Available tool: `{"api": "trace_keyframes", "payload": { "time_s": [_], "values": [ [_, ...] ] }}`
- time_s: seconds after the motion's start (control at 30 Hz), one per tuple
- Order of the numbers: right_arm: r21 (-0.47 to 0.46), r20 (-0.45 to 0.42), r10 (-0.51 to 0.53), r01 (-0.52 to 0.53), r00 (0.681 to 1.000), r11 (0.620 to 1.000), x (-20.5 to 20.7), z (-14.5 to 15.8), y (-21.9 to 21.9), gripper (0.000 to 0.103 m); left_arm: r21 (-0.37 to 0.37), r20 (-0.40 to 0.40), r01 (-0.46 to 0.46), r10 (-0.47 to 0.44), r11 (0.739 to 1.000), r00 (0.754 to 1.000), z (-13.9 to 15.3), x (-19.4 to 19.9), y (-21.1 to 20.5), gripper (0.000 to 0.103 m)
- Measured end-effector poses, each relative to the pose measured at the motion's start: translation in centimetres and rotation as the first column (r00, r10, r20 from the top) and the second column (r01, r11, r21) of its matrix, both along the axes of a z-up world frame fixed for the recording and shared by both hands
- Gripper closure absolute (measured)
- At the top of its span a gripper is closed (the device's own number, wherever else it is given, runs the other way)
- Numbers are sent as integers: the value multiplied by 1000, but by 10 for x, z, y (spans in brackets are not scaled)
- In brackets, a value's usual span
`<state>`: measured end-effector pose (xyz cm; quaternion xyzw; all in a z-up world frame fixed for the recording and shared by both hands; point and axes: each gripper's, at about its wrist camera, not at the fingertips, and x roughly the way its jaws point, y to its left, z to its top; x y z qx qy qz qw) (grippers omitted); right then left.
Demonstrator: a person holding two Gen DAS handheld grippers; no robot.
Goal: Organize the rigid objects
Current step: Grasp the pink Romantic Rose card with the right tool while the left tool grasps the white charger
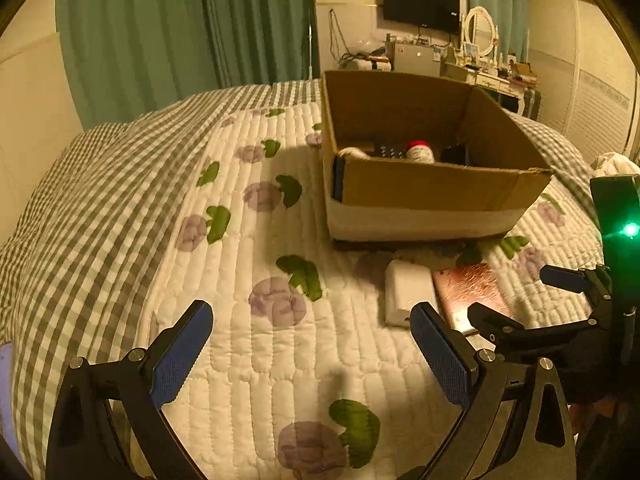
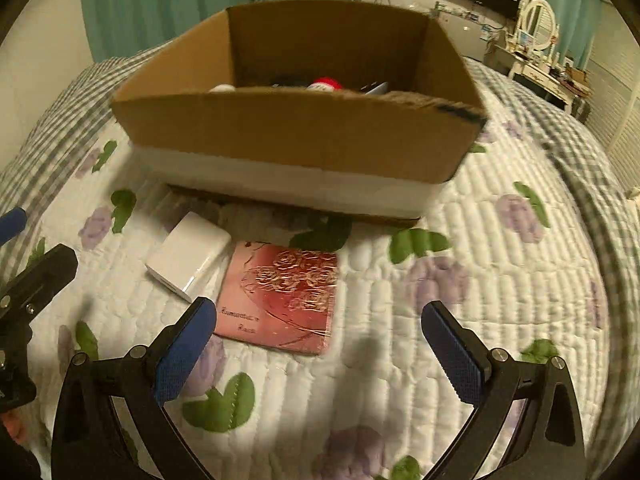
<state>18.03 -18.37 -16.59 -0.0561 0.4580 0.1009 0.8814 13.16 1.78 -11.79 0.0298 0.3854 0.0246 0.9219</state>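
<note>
Both jaws stand apart, gripping nothing: left gripper [image 1: 312, 348], right gripper [image 2: 318, 344]. Pink card [image 2: 282, 296] lies flat on quilt [image 2: 500, 300] just ahead of right jaws, touching white box [image 2: 188, 256] beyond its left finger. Cardboard box [image 2: 296, 136] sits farther ahead, red-capped bottle [image 2: 326, 84] inside.

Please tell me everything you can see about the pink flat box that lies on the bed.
The pink flat box is a thin, nearly square pack with a glossy, foil-like face: embossed golden roses, a dark red curved area and small script I cannot read. It lies flat and face up on the quilt, in front of the cardboard box, apart from it. The white box lies beside it, very close or touching. No gripper touches it.
</note>
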Motion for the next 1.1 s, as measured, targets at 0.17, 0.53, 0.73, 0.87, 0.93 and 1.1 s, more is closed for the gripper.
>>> {"api": "trace_keyframes", "payload": {
  "time_s": [0.17, 0.53, 0.73, 0.87, 0.93, 1.1],
  "values": [
    [24, -26, 28, -27, 999, 999, 9, -16, 10, 0, 13, -15, -15, 15, 1000, 1000, -6, 3, 5, 2],
    [-2, -21, 48, -48, 999, 999, 22, -32, 13, 28, 36, -44, -11, 12, 999, 999, -20, 16, -5, 2],
    [26, -37, -58, 59, 998, 998, 14, -17, -24, 29, 37, -79, 62, -59, 997, 995, -29, 18, -36, 2],
    [17, -15, -104, 104, 994, 994, 15, -5, -49, 29, 68, -91, 87, -80, 994, 993, -37, 26, -55, 3],
    [26, -11, -139, 140, 990, 990, 19, 1, -64, 29, 73, -103, 95, -87, 993, 991, -43, 33, -61, 4],
    [57, -19, -178, 179, 984, 982, 22, 5, -85, 29, 66, -136, 99, -90, 993, 987, -51, 51, -71, 13]
  ]
}}
